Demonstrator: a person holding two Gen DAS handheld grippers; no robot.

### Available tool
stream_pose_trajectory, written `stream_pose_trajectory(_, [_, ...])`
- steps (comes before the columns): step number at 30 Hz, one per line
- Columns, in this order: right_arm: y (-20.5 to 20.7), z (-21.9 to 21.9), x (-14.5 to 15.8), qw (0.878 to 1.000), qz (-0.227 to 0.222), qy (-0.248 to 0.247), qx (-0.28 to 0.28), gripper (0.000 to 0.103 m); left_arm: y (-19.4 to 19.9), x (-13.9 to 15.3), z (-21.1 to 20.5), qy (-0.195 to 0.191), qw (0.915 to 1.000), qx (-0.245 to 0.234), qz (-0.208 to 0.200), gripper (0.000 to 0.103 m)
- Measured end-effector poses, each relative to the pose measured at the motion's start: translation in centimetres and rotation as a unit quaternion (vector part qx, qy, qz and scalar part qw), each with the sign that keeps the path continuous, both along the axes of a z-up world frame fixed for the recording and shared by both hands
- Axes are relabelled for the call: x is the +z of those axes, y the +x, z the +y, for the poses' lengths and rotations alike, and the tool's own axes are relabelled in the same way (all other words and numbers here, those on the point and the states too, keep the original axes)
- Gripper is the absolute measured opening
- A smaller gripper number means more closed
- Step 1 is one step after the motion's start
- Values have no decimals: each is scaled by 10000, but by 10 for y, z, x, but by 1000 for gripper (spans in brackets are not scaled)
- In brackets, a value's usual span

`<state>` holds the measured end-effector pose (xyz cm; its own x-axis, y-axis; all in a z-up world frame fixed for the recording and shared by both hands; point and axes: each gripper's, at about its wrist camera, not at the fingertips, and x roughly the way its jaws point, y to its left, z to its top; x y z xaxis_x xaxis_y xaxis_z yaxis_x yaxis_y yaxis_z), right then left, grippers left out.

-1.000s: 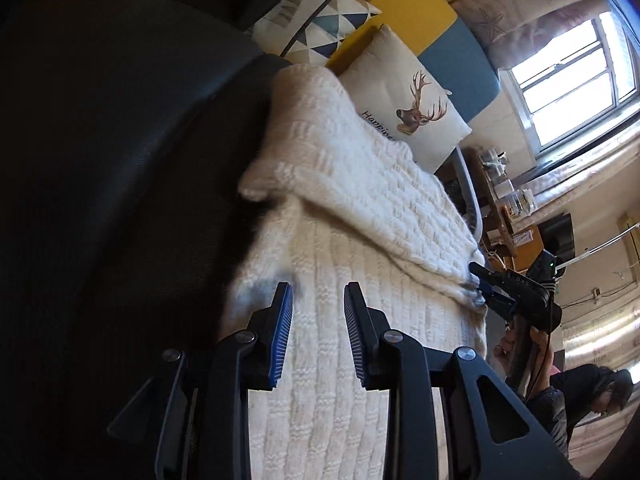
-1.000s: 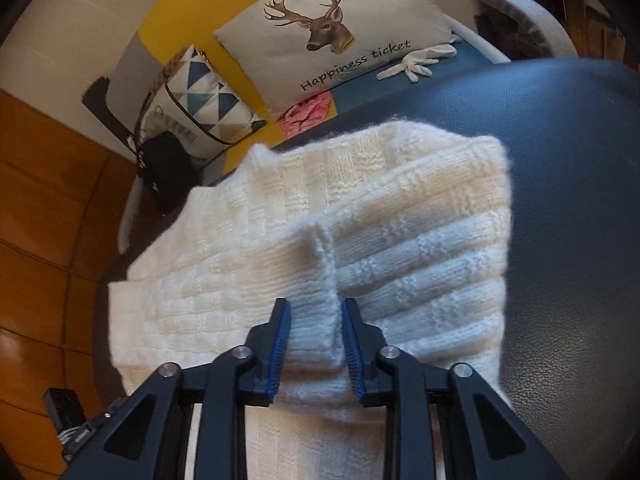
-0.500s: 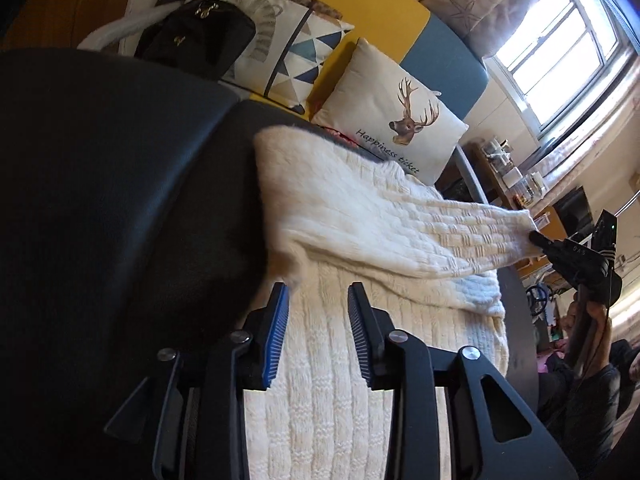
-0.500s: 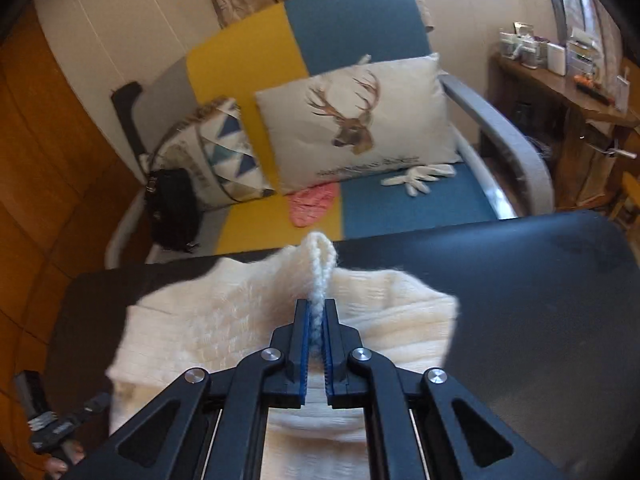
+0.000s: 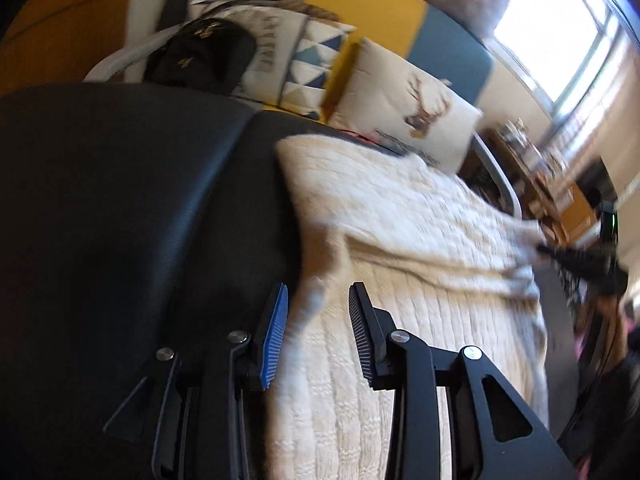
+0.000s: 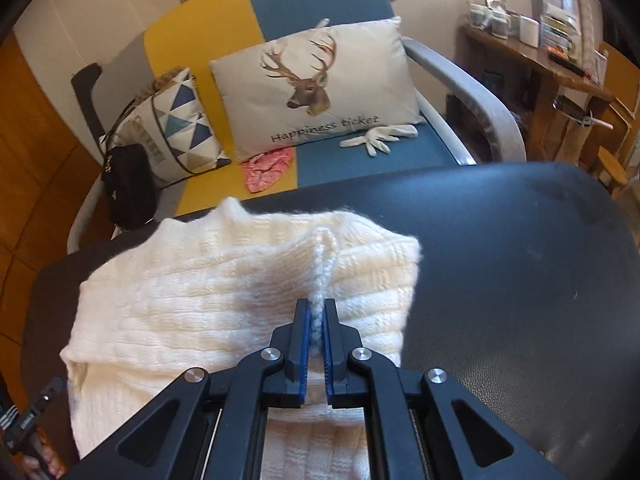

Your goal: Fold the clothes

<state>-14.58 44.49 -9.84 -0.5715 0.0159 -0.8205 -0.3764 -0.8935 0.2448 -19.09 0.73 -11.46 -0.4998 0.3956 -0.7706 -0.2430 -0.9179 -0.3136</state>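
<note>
Closest to the lens in the right wrist view, the right gripper (image 6: 316,322) is pinched down on a raised ridge of the cream knit sweater (image 6: 224,300), pads nearly meeting w/ only the knit between them. A sec ago those same jaws stood apart over a flat sleeve end; half a sec ago they'd already clamped and the fabric was coming up, so the grab is made and that part of the sweater is now lifted off the black padded surface (image 6: 520,272). Left gripper (image 5: 318,312) sits wide open at the near left edge of the sweater, nothing held; a bit of cream knit lies between the jaws but isn't clamped, and that view is motion-blurred. Sweater is spread across the black surface, one layer already lying over the body w/ a fold line running diagonally. Means a fold is prob. mid-way: the held part looks ready to be carried over the body, though which way isn't settled from this. Beyond: sofa seat w/ pink cloth (image 6: 268,170), white glove (image 6: 378,138), black bag (image 6: 130,184), deer pillow (image 6: 316,88) and triangle-print pillow (image 6: 176,124).
</note>
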Motion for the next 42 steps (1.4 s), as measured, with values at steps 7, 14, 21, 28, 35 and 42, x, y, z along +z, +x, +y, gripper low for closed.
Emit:
stream_pose_trajectory(7, [-1, 0, 1, 10000, 33, -71, 3, 5, -28, -7, 29, -752, 9969, 208, 33, 35])
stream_pose_trajectory(14, [1, 1, -15, 9999, -105, 46, -51, 5, -49, -21, 13, -1060, 9922, 658, 7, 35])
stream_pose_trajectory(21, [1, 5, -47, 9988, -463, 123, -142, 9, -40, -28, 3, -852, 9944, 621, -65, 34])
stream_pose_trajectory(28, [24, 6, -9, 9991, 229, 321, -184, 24, -20, -1, -9, -635, 9967, 475, 170, 35])
stream_pose_trajectory(35, [-10, -26, -8, 9980, 54, 587, 223, 69, -25, 33, 13, -422, 9959, 248, 764, 43])
stream_pose_trajectory(42, [-35, -27, -46, 9946, -510, 900, 56, 53, -61, 14, 45, -640, 9966, 64, 513, 45])
